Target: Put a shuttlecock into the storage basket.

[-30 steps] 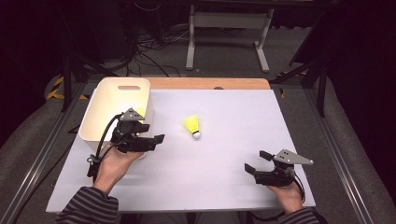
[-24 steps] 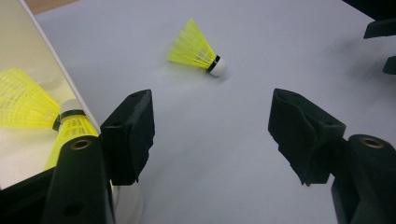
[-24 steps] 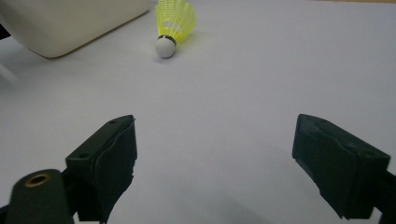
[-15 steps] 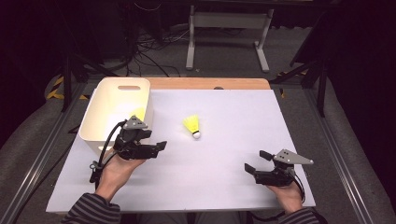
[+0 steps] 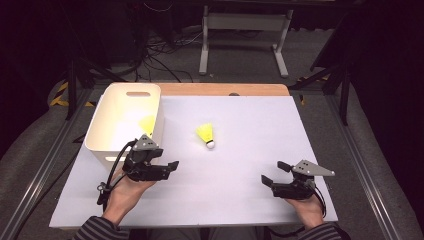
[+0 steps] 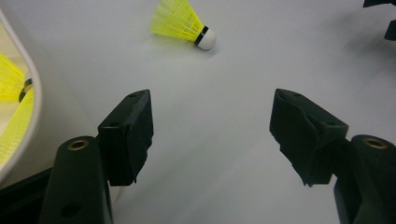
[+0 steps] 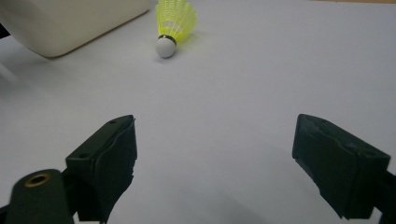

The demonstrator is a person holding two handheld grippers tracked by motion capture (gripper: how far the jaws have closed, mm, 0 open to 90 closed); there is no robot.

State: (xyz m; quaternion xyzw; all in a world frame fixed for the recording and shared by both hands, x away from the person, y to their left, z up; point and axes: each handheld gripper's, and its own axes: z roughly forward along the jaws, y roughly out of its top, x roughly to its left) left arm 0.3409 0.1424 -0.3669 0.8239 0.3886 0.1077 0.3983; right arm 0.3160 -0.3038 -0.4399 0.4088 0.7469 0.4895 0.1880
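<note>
yellow shuttlecock (image 5: 206, 135), on its side, mid-table

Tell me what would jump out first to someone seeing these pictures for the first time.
The bright yellow shuttlecock lying on its side near the middle of the pale table stands out first, its white cork tip toward the person. Next comes the white bin at the table's far left, with more yellow shuttlecock feathers inside. The left gripper sits just in front of that bin and the right gripper near the right front edge, both with jaws open.
</note>
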